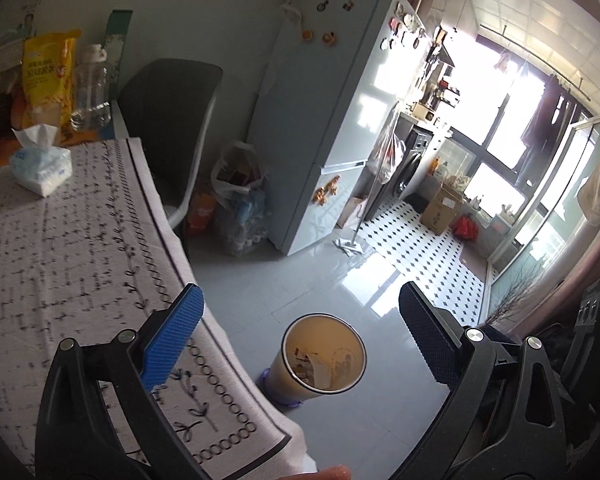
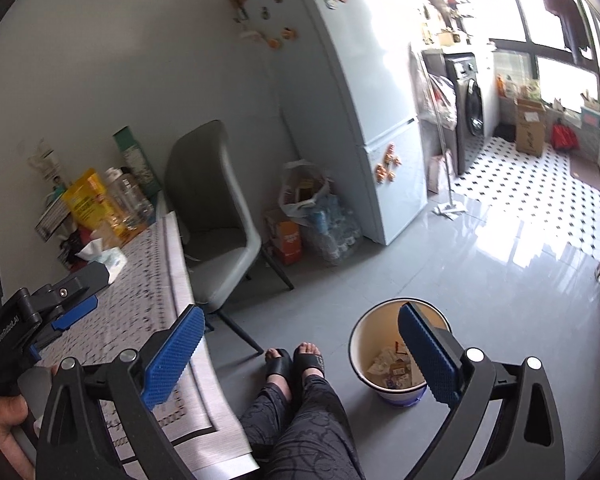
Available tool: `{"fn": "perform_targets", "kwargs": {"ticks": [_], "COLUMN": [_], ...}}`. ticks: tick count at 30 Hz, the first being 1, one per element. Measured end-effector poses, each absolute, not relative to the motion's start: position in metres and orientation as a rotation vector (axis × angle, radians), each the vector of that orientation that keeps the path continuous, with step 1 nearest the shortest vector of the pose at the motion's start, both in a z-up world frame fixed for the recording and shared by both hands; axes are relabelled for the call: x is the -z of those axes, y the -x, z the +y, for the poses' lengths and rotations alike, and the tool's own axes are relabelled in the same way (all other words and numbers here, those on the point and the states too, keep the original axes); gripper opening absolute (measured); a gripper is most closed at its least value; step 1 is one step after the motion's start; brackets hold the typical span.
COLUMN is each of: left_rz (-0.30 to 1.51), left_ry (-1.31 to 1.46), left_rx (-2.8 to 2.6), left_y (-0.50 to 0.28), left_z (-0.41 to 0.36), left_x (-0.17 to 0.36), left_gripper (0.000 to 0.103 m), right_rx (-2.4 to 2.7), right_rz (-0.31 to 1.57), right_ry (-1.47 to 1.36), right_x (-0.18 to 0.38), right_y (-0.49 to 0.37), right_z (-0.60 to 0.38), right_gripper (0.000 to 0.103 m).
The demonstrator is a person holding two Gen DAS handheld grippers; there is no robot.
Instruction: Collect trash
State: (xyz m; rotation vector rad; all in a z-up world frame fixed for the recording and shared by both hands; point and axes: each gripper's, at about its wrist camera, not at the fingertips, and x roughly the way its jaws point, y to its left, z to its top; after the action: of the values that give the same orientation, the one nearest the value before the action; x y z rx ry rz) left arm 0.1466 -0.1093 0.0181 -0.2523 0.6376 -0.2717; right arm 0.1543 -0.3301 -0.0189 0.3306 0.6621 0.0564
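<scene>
Judging from the scraps already lying in the bin on the floor beside the table, I reckon collecting is nearly done, with my left gripper and right gripper both spread wide and empty.

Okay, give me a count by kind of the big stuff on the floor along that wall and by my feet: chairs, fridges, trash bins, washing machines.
Chairs: 1, the grey chair at the table.
Fridges: 1, the white fridge.
Trash bins: 1, the trash bin on the floor, with scraps inside.
Washing machines: 1, the washing machine beyond the fridge.
Total: 4
</scene>
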Motion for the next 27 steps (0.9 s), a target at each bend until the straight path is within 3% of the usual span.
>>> {"fn": "perform_targets", "kwargs": {"ticks": [8, 27], "left_rz": [0.568, 0.492], "left_ry": [0.217, 0.184], "left_rx": [0.199, 0.034], "left_y": [-0.101, -0.016], "left_z": [-0.073, -0.005], "left_x": [-0.041, -0.040], "left_gripper": [0.097, 0.097], "right_rx": [-0.122, -0.268], "right_rz": [0.629, 0.582], "right_ry": [-0.300, -0.171], "right_x": [-0.001, -0.020], "right_y": [-0.134, -0.088], "right_z": [-0.299, -0.233], "right_gripper": [0.095, 0.095]}}
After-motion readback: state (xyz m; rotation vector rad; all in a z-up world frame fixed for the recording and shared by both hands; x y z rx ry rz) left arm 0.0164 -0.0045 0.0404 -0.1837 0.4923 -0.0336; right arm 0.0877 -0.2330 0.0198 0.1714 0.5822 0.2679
